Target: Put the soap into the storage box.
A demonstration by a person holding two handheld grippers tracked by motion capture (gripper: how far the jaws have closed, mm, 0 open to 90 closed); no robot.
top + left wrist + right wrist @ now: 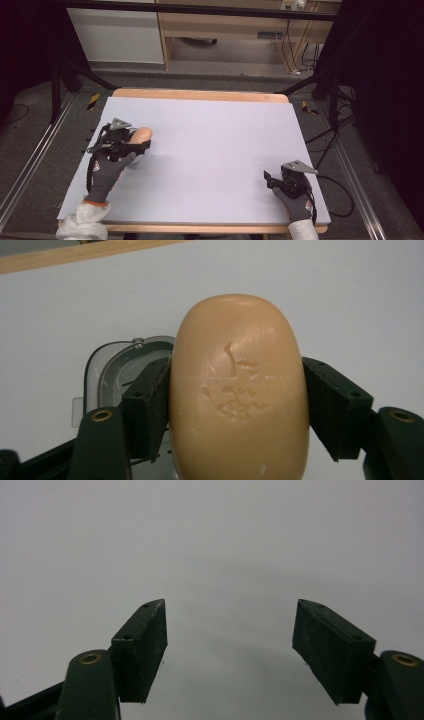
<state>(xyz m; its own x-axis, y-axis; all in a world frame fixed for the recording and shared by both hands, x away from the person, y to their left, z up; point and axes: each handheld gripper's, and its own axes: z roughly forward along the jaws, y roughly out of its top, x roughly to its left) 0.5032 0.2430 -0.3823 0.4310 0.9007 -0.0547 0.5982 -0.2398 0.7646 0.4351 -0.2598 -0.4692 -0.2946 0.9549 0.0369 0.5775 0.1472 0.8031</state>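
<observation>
I've got my left gripper (pixel 237 400) clamped on the smooth tan oval soap bar (pixel 239 390) above a clear plastic dish (pixel 107 375), right gripper (pixel 230 645) wide open and empty, and that slick bar could squirt out.

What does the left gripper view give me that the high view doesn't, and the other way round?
Left gripper view alone: the stamped mark on the face of the soap, both fingers pressed against its sides, and a clear plastic dish lying on the table under the soap.

High view alone: the right gripper with its fingers apart, resting near the table's right front corner, both gloved hands, the whole table and the floor and furniture behind it.

Shared: the tan soap bar held in the left gripper over the pale tabletop, with the wooden edge at the far side.
</observation>
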